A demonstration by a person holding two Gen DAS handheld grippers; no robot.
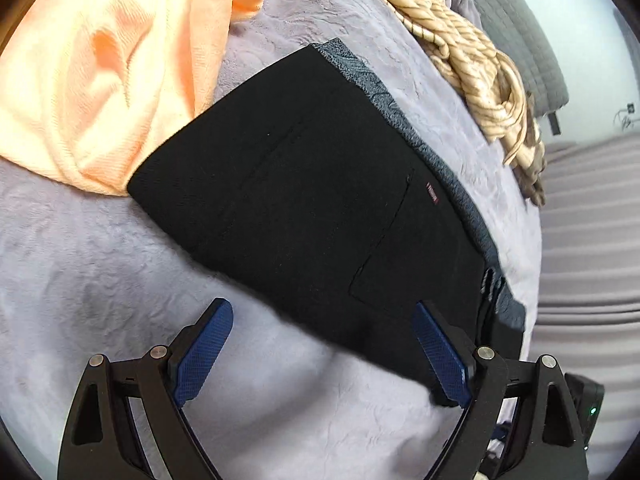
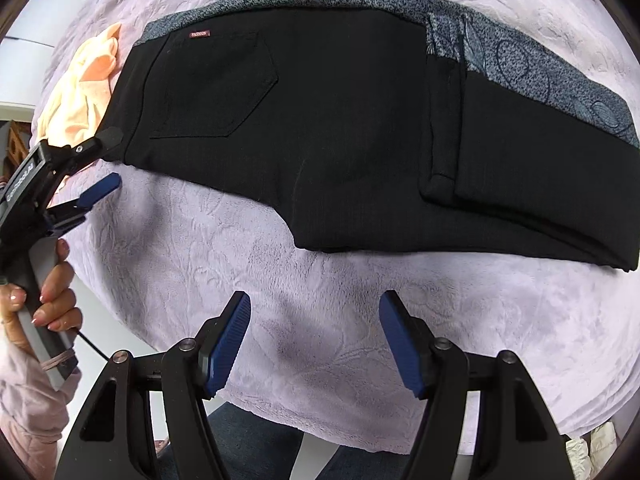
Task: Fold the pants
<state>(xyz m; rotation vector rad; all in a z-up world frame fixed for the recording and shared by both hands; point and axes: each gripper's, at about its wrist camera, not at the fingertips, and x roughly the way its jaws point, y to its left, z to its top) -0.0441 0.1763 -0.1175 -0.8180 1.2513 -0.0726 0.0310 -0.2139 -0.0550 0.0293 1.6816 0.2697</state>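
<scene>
Black pants (image 1: 304,200) lie flat on a lilac plush bed cover (image 1: 100,280), over a grey patterned garment (image 1: 400,112) that shows along their far edge. In the right wrist view the pants (image 2: 340,128) stretch left to right, back pocket and small red label at the left, a leg end folded back at the right. My left gripper (image 1: 324,336) is open and empty at the pants' near edge; it also shows in the right wrist view (image 2: 108,160), beside the waist end. My right gripper (image 2: 316,316) is open and empty, above the cover just short of the pants.
A peach towel (image 1: 104,64) lies crumpled at the far left, touching the pants. A beige striped cloth (image 1: 468,52) lies bunched at the far right. The grey patterned garment (image 2: 540,64) runs behind the pants. The bed's edge (image 2: 280,396) is close below my right gripper.
</scene>
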